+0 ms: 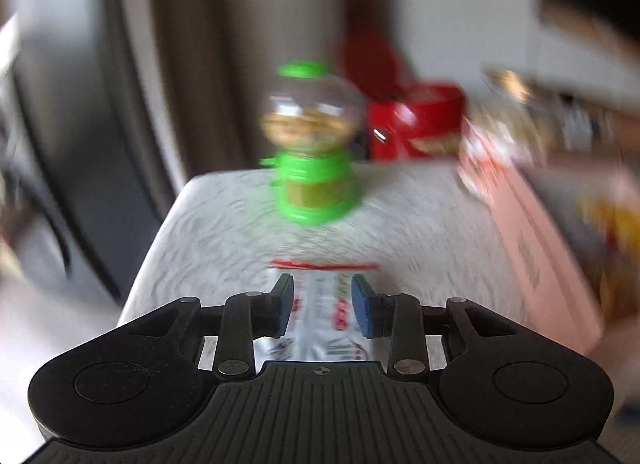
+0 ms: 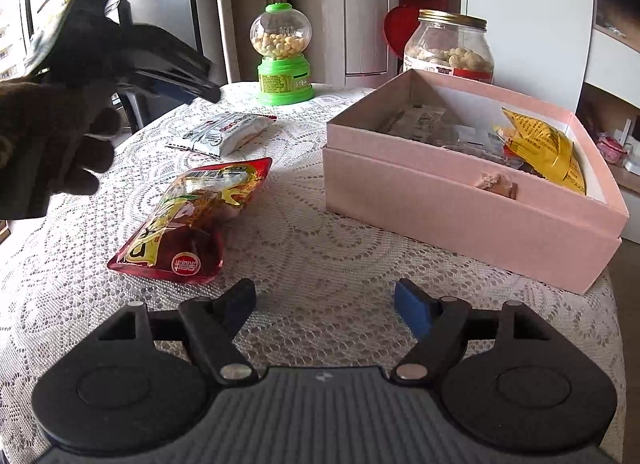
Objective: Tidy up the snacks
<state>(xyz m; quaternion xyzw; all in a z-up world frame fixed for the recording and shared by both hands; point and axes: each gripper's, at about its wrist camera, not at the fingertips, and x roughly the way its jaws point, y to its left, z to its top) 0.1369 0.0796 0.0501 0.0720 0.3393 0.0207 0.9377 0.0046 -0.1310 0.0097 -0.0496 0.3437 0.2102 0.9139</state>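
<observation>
Blue pads of the left tool [image 1: 323,304] sit either side of a white snack packet [image 1: 325,306], jaws apart w/ a gap on each side, so not yet clamped. Left view is heavily blurred; whether the pads touch the wrapper can't be told. In the right view that packet [image 2: 224,133] lies flat on the lace tabletop [image 2: 320,248], the left tool [image 2: 168,80] above and to its left. Right tool [image 2: 325,302] hangs wide open over bare lace, holding nothing. A red pouch [image 2: 192,220] lies near it to the left. Pink box [image 2: 452,200] stands at right, lid off, already w/ a yellow bag [image 2: 540,148] and other wrappers inside.

Judged step: left tool picks up the white packet for the box. To do it well: settle first, center the packet btwn the pads, go low enough to catch the body rather than the thin sealed edge, squeeze gently since contents may crush. Green candy dispenser [image 2: 283,56] and glass jar [image 2: 450,46] stand beyond; lift clear before swinging right.
</observation>
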